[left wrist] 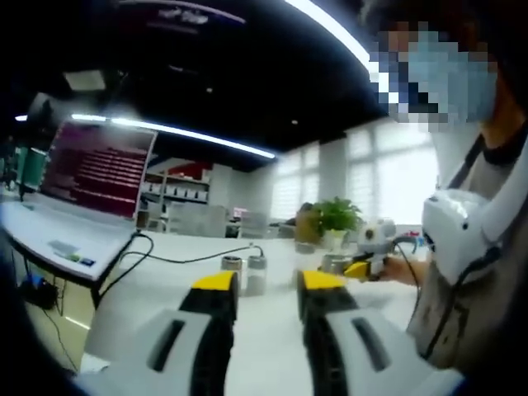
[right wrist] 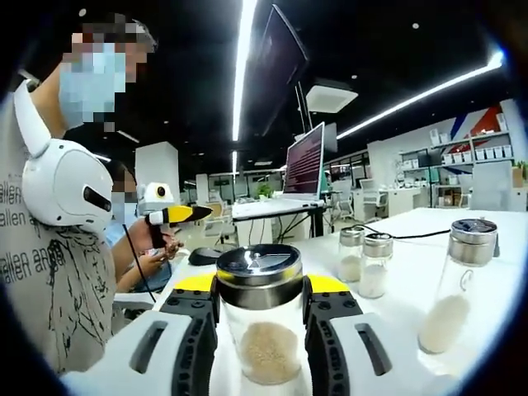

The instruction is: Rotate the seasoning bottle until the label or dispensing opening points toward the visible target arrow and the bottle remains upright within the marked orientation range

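Clamping the seasoning bottle (right wrist: 261,318) between its two jaws, the right claw (right wrist: 261,289) holds it upright, steel lid on top, above the white desk (right wrist: 412,280). Ahead and to its right stand three more shakers, two paired (right wrist: 367,262) and one closer (right wrist: 458,280). The left claw (left wrist: 268,285) hangs with jaws apart, holding nothing, over the desk.

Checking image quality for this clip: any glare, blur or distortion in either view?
Left gripper view: bright windows wash out the background, and the small bottles look soft. Right gripper view: the held seasoning bottle is fairly sharp, ceiling light strips flare, and fisheye bending curves the edges.
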Demonstrator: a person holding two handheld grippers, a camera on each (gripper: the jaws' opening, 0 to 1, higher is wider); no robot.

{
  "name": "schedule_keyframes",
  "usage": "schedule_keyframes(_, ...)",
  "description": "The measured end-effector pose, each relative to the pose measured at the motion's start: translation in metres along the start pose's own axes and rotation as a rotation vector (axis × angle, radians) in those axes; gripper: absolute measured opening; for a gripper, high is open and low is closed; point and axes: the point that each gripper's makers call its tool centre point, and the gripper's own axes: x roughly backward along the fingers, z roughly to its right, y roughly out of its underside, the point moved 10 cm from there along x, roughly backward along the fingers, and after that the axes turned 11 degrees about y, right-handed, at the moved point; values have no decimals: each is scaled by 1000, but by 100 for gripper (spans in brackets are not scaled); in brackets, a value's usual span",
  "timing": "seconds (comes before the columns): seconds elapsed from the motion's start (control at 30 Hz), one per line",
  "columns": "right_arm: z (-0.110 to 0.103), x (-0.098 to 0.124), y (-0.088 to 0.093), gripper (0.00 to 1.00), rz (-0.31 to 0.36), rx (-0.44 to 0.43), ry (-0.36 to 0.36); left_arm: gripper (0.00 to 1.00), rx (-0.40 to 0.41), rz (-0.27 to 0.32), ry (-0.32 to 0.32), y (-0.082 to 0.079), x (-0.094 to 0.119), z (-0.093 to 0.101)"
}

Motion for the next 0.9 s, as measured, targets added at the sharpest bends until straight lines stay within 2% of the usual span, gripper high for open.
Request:
schedule_keyframes(0.2, -3, 0, 2, 39, 21, 8, 15, 29, 23, 12, -29, 7, 3, -4)
schedule_keyframes(0.4, -7, 1, 0, 39, 4, 14, 52, 29, 20, -8, 1, 11, -6, -4)
schedule_keyframes(0.9, -13, 2, -1, 39, -1, 6, 143, 29, 25, -1, 42, 13, -21, -7)
